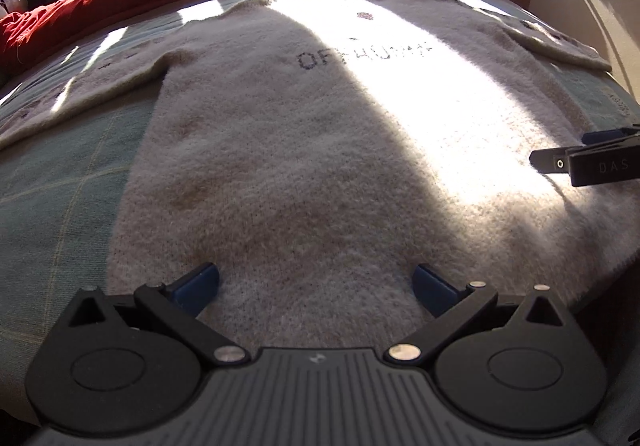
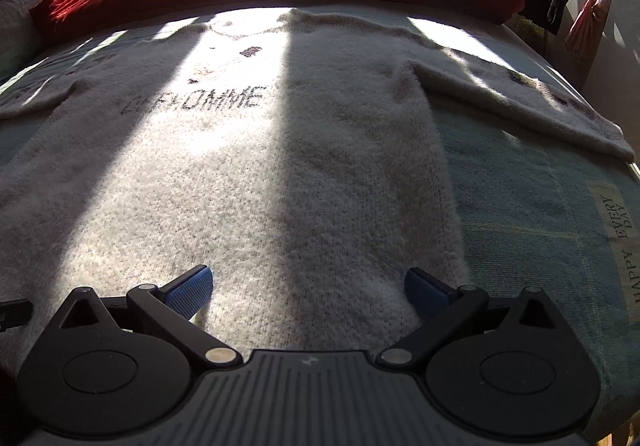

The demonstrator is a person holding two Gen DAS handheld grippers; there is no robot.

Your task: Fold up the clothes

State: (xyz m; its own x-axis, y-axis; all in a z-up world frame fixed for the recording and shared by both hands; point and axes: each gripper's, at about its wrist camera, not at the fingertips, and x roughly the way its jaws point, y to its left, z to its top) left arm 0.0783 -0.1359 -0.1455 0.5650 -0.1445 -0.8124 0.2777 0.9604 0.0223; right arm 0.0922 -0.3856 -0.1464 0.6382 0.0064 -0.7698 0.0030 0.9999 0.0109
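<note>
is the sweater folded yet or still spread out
Spread out. The sweater lies flat on the bed, both sleeves out to the sides, lettering showing, no fold visible.

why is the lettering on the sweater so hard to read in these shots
Left wrist view: a hard sunlight band washes out the right half of the lettering on the sweater, the left half sitting in shadow. Right wrist view: the same lettering is lit, its left end faded by glare. Fisheye distortion curves the bed in both.
</note>
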